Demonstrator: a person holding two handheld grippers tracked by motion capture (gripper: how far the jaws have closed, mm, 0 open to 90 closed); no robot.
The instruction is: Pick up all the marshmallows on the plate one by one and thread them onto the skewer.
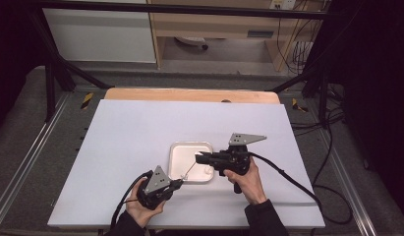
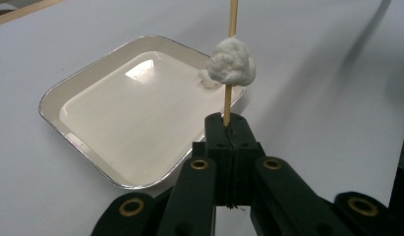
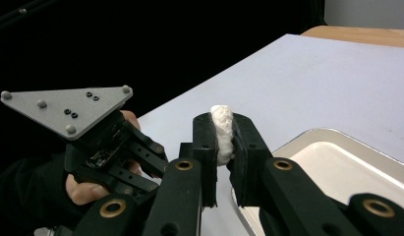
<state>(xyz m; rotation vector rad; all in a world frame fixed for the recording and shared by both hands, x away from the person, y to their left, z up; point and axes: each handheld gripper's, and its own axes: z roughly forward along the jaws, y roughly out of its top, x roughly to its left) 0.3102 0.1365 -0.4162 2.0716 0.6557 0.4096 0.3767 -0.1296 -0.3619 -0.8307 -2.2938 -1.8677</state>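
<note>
My left gripper [image 2: 228, 129] is shut on the lower end of a thin wooden skewer [image 2: 227, 101]. A white, fluffy lump [image 2: 232, 63] is threaded on the stick a little above the jaws. In the high view this gripper [image 1: 180, 182] sits at the near edge of a white metal-rimmed tray [image 1: 176, 147], and the skewer [image 1: 188, 173] slants up over it. My right gripper [image 3: 223, 142] is shut on a second white soft lump [image 3: 221, 120], squeezed flat between the pads. Seen from above, the right gripper [image 1: 198, 157] hovers over the tray's right part, pointing left toward the skewer tip.
The tray [image 2: 57, 101] lies on a white board [image 1: 140, 128] over a wooden table. A small white bit [image 2: 206, 77] rests in the tray's far corner. The left gripper's grey plate [image 3: 67, 110] shows in the right gripper view. Black frame bars and cables ring the table.
</note>
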